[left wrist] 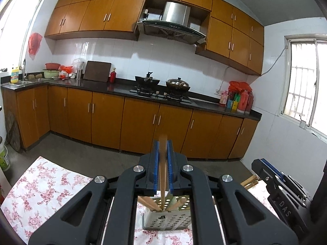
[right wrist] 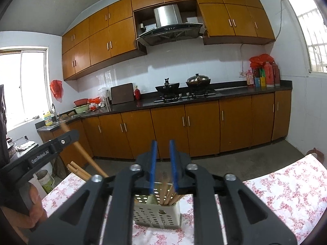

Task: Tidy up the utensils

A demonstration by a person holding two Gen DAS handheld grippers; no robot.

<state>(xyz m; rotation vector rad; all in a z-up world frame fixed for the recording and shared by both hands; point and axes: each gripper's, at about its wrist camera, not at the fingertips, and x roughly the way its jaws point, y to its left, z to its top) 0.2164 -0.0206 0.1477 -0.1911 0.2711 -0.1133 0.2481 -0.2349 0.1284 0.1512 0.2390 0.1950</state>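
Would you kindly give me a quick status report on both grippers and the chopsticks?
Left gripper shut on one chopstick over the perforated holder. Right gripper open, empty. Several chopsticks already in holder; nothing blocking.

Daylight from blown-out windows (left wrist: pixel 306 77) lights both views; fisheye bends edges, corners vignette, near chopstick (left wrist: pixel 162 143) blurs

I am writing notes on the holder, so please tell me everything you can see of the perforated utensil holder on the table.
The holder is a pale box, plastic by its look, with round holes in its walls and an inner divider. It stands upright on the floral tablecloth. Several wooden chopsticks lean inside it. The left claw holds one chopstick above it; the open right claw hovers over it, not touching.
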